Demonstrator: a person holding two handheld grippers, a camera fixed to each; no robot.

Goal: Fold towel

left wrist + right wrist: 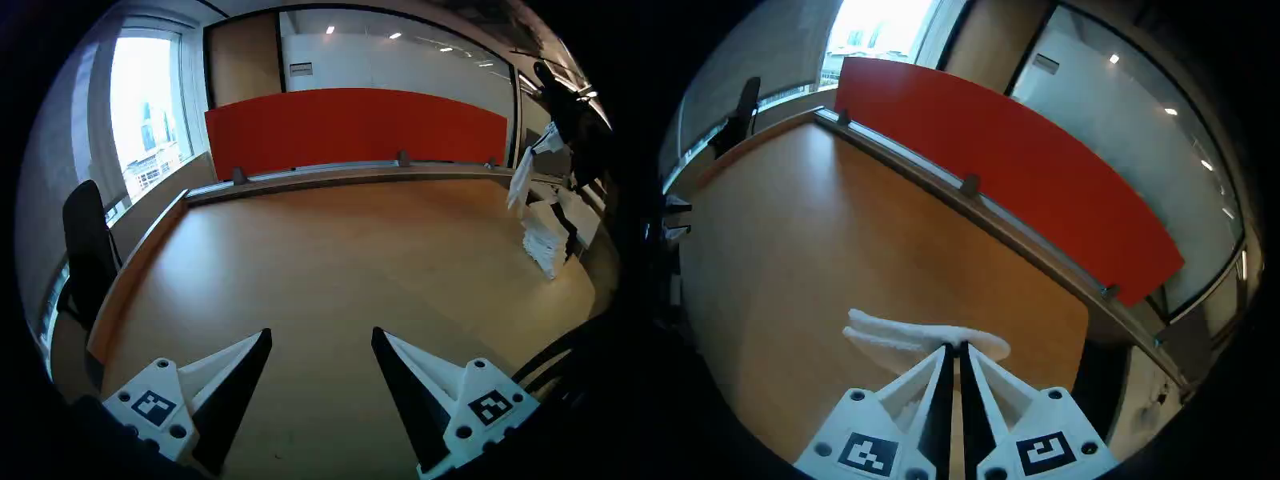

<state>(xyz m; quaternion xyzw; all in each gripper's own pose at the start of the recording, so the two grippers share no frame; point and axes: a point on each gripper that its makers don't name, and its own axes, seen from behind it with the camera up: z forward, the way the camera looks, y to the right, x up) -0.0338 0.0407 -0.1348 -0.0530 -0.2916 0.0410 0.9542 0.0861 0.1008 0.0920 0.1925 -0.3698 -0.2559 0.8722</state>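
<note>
In the right gripper view, a white towel [912,334] hangs bunched over the wooden table [840,240], and my right gripper [956,349] is shut on its near edge, with its fingers almost touching. Seen from the left gripper view, that towel [521,180] dangles in the air at the far right beneath a dark gripper and hand [564,104]. My left gripper [320,340] is open above the bare tabletop [336,256], with nothing between its fingers.
A pile of white towels [546,238] lies at the table's right side. A red partition [352,128] lines the far edge, with a metal rail [1016,232] below it. A black chair [86,240] stands by the window, off the left edge.
</note>
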